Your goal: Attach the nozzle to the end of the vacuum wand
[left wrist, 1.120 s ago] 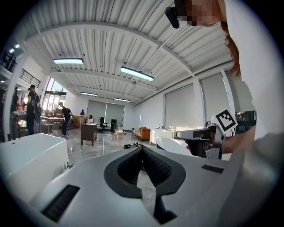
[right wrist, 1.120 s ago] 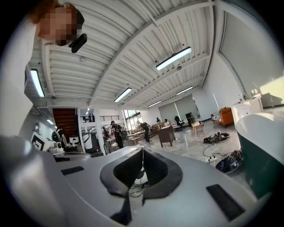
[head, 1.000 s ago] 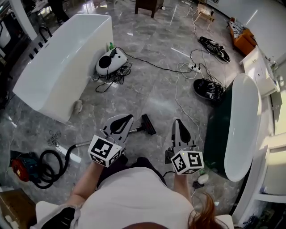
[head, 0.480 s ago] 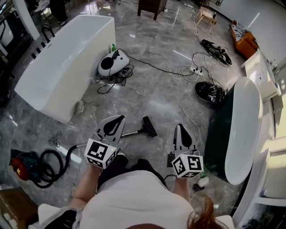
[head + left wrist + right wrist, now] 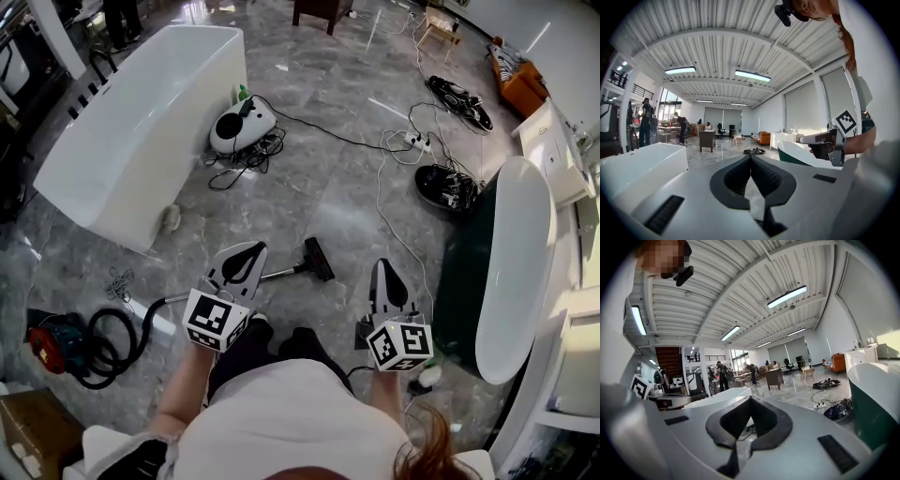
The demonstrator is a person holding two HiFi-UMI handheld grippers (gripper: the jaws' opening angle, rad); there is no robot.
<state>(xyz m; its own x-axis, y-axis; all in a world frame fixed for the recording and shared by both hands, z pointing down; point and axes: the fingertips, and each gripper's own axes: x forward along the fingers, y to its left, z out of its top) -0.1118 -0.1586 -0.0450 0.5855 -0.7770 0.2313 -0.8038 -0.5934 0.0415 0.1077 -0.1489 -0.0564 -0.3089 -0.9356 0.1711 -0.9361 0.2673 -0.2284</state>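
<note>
A silver vacuum wand (image 5: 279,273) lies on the grey marble floor, running from a black hose (image 5: 105,339) and a red vacuum body (image 5: 43,341) at the left. A black floor nozzle (image 5: 318,259) lies at the wand's far end, in line with it; whether the two are joined I cannot tell. My left gripper (image 5: 247,251) hovers over the wand's middle and hides part of it, jaws shut and empty (image 5: 751,157). My right gripper (image 5: 383,268) is held to the right of the nozzle, apart from it, shut with nothing in it (image 5: 750,399).
A white bathtub (image 5: 141,122) stands at the far left, a green-and-white tub (image 5: 511,253) close on the right. A white round appliance (image 5: 240,127), cables, a power strip (image 5: 412,142) and black bundles (image 5: 446,187) lie on the floor beyond. People stand far back.
My left gripper has drifted a little left and lower over the wand. The right gripper, wand and nozzle have stayed where they were.
</note>
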